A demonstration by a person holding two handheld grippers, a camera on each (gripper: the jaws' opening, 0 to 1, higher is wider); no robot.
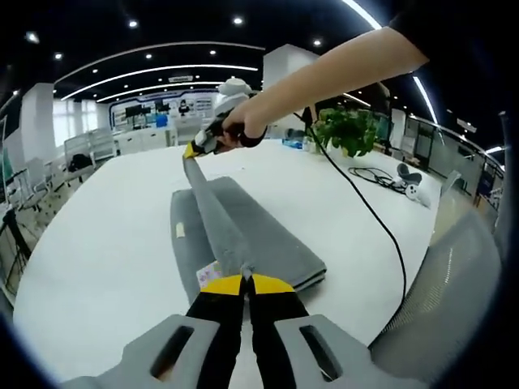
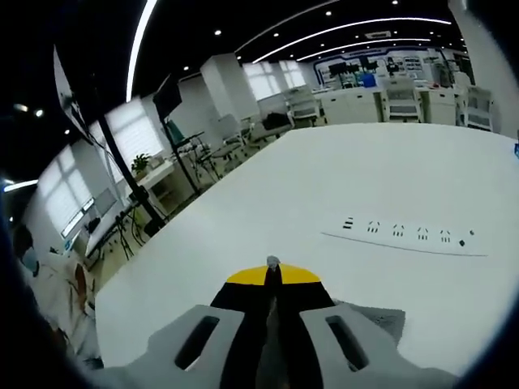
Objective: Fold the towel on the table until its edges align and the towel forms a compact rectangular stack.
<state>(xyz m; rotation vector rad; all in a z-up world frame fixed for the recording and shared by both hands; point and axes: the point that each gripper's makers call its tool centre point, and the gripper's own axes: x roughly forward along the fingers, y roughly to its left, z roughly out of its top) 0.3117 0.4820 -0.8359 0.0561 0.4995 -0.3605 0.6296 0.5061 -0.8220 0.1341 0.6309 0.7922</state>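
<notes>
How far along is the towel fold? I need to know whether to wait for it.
Partly done: the grey towel already lies doubled on the white table. In hand: the left gripper and right gripper each pinch an end of its top layer, lifted into a ridge. Left: laying that layer over, aligning the edges, and letting go.
</notes>
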